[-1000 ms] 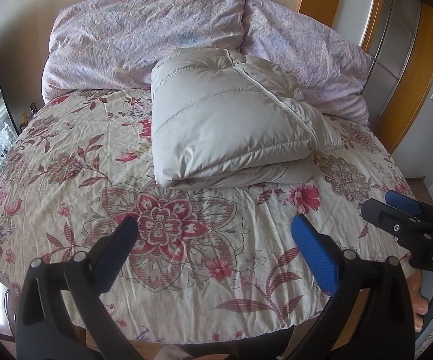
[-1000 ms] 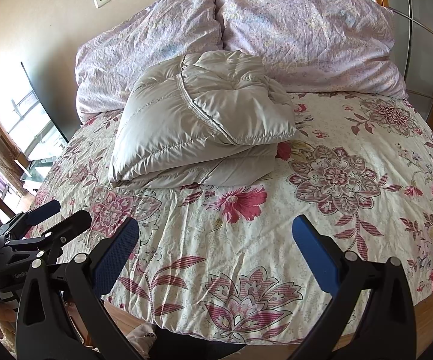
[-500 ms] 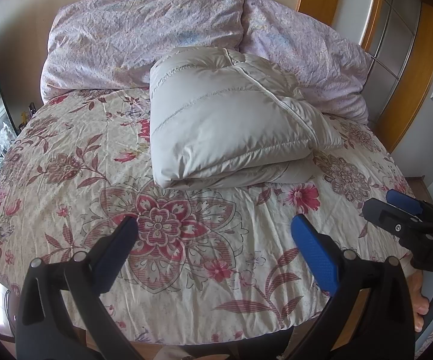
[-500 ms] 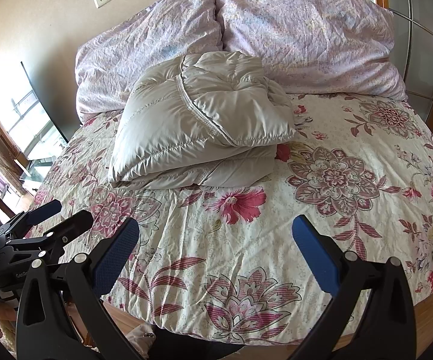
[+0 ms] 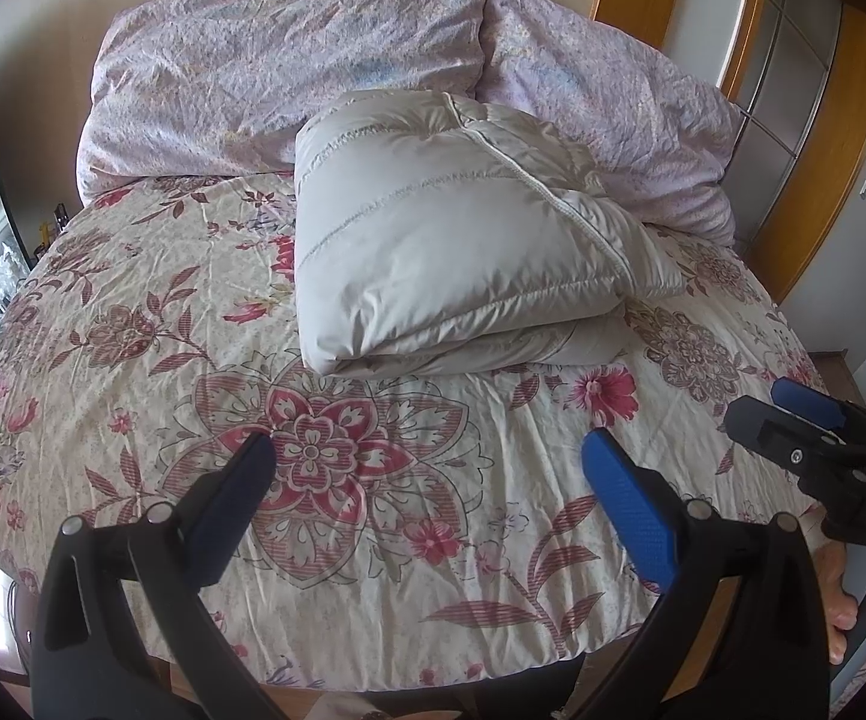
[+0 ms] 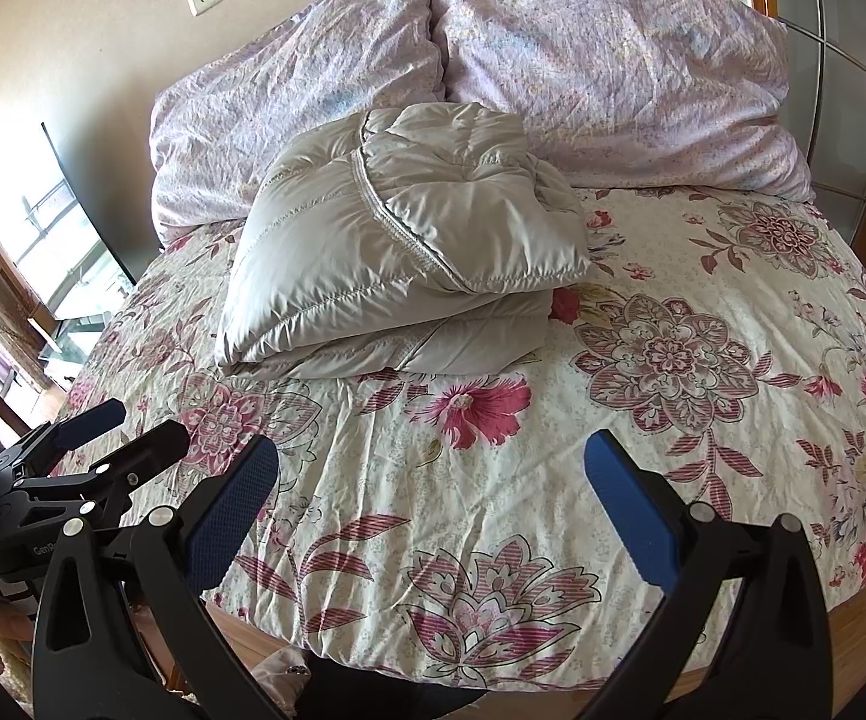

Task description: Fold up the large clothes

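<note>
Jacket folded — both jaws wide, empty

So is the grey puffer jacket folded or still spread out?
Folded: the grey puffer jacket sits as a stacked bundle on the floral bedspread.

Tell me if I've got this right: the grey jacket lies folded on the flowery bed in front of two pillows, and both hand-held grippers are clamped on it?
Not quite. Both wrist views show the left hand-held gripper and right hand-held gripper open, short of the jacket. It does lie folded on the bed before the pillows.
</note>
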